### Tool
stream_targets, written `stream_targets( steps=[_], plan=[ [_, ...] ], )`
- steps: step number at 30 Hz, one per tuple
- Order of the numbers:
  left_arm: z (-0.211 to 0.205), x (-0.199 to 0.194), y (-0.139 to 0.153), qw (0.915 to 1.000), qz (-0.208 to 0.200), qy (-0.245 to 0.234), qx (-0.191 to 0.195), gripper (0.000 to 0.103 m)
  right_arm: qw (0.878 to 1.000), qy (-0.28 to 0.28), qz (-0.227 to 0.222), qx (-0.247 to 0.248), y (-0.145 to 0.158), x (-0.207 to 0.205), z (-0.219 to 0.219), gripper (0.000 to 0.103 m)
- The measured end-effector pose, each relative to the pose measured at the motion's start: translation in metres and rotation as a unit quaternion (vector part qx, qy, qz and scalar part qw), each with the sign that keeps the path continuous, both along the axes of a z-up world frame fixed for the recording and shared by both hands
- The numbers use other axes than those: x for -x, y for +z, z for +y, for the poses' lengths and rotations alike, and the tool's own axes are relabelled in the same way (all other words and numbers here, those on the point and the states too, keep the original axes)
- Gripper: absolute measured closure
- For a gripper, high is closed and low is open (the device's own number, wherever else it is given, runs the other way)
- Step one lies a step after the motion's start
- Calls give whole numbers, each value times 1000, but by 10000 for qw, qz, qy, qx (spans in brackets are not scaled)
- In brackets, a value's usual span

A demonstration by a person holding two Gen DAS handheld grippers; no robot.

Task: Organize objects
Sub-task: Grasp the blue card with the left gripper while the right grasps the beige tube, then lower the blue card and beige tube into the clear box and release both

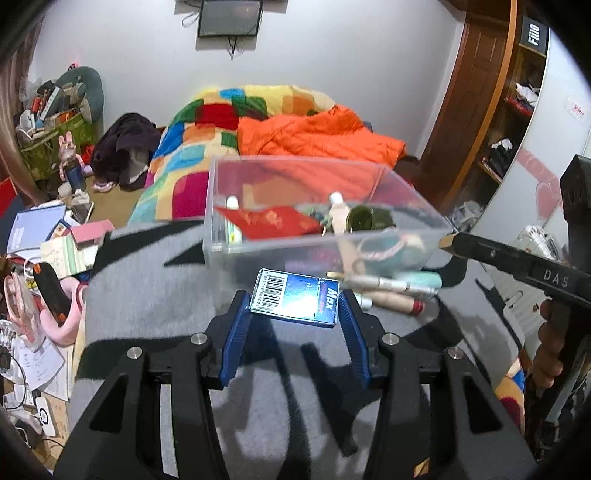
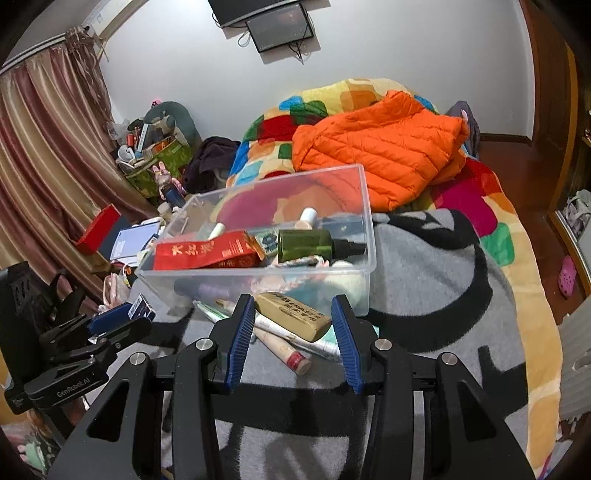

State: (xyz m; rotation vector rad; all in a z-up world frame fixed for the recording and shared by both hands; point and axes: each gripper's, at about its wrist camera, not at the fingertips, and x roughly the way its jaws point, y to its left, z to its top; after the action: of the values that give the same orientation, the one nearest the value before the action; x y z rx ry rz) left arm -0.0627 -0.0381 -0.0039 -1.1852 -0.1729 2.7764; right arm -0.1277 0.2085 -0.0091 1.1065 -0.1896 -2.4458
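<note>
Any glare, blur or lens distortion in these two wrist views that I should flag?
Left wrist view: glare whitens the blue box held in the left tongs; the clear bin looks motion-smeared. Right wrist view: sharper, eraser lettering partly legible. Both: fisheye bending, dark corners, hard shadows on the grey blanket.

The blue box [image 1: 295, 301] carries "Max" beside a barcode. The tan eraser [image 2: 293, 315] reads "ERASER". "DAS" stands on the right gripper's arm [image 1: 550, 282], "GenRobot.AI" on the left gripper's arm [image 2: 74, 387], "FiiO" on the black shelf box [image 1: 533, 35].
</note>
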Motion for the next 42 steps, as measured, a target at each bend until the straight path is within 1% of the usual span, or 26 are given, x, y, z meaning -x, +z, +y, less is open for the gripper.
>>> stream_targets(
  steps=[9,14,24,29,32,34,42],
  plan=[
    [3,16,21,9995,308,54,-50,55,9990,43,451,-39,25,10,-9,64],
    [2,30,25,9994,342,73,-72,54,9985,75,527,-136,27,22,-21,64],
    [2,59,6,10000,59,65,-44,55,9986,156,227,-450,-4,46,-39,64],
    [0,69,-7,9999,-85,92,-60,55,9988,145,64,-460,-16,56,-44,64],
    [0,70,-9,9999,-62,116,-37,55,9989,166,-25,-443,-22,61,-47,63],
    [0,70,-9,9999,-71,94,-60,54,9987,221,-106,-444,-24,64,-49,62],
    [1,66,-3,9999,-54,85,-140,52,9985,301,-122,-435,-19,62,-44,60]
  ],
)
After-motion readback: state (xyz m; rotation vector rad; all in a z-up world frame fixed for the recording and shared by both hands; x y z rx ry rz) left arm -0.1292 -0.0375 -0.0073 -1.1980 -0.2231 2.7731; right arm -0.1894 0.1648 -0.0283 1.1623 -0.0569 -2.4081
